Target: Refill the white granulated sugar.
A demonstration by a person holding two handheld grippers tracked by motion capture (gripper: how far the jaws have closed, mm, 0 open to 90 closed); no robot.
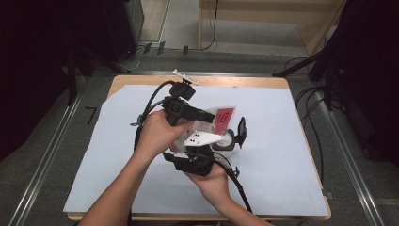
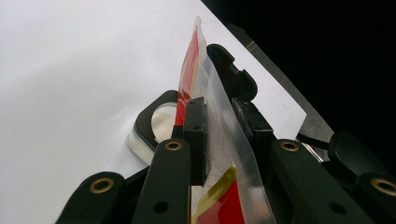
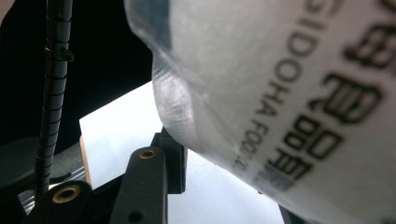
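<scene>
Your left gripper point(image 2: 219, 135): jaws clamped on top seam of clear red-printed pouch point(image 2: 212, 154), pouch edge-on between pads. Your right gripper point(image 3: 219, 186): pouch point(image 3: 289, 93) lies close across jaws, one jaw hidden behind it; cannot tell whether clamped. Black-lidded container point(image 2: 154, 126) just beyond left jaws, on white sheet point(image 2: 70, 70).

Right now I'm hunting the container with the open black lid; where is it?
In the high view it sits mid-table on the white sheet: the container, just right of the right tongs, under the red-and-clear pouch.
</scene>
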